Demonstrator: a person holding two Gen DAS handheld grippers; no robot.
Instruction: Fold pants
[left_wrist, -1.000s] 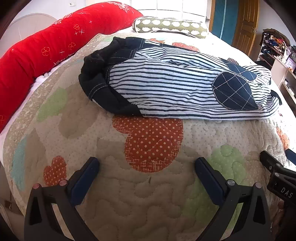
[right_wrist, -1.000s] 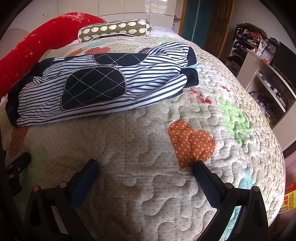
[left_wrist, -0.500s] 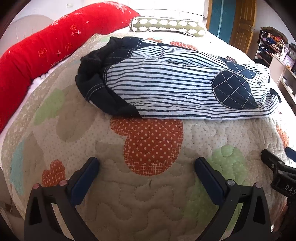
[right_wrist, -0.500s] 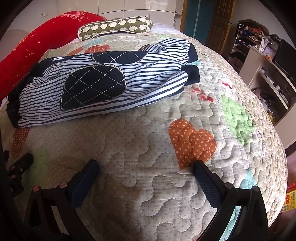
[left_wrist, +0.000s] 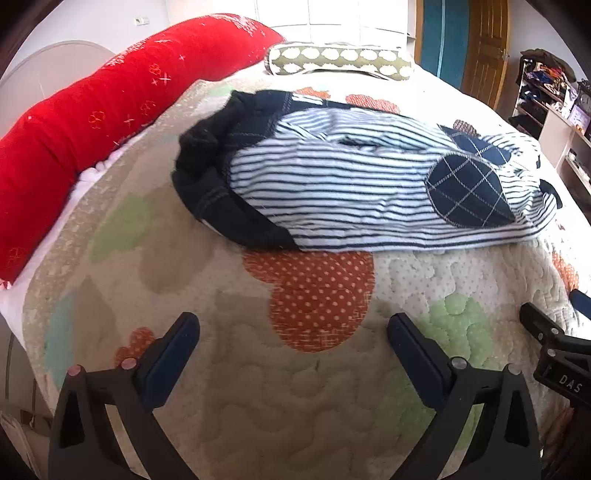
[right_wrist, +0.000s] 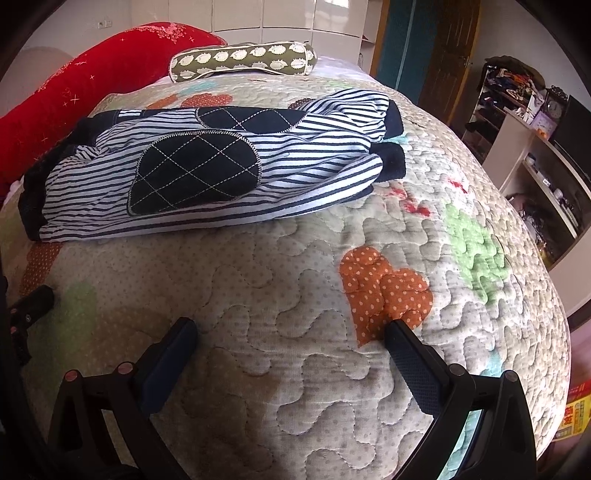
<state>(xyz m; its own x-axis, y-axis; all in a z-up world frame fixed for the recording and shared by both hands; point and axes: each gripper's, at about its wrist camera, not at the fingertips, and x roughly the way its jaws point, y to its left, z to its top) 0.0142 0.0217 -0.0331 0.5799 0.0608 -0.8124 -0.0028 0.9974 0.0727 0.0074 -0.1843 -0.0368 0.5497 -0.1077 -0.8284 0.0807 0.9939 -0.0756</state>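
Note:
Striped navy-and-white pants (left_wrist: 343, 184) with quilted dark knee patches lie across the quilted bed cover (left_wrist: 258, 387), waistband to the left, cuffs to the right. They also show in the right wrist view (right_wrist: 207, 177), with the dark cuffs at the right end. My left gripper (left_wrist: 293, 343) is open and empty, hovering over the quilt in front of the waistband end. My right gripper (right_wrist: 290, 347) is open and empty, over the quilt in front of the leg end. Part of the right gripper's body shows at the left wrist view's right edge (left_wrist: 554, 354).
A long red bolster (left_wrist: 92, 122) runs along the bed's left side. A green patterned pillow (left_wrist: 340, 61) lies at the head (right_wrist: 240, 61). Shelves with clutter (right_wrist: 524, 122) stand to the right, beyond the bed's edge. A wooden door (left_wrist: 484, 48) is behind.
Both grippers have drifted slightly; the pants sit a little lower and closer in the left view. Jaws stay open and the pants have not been touched.

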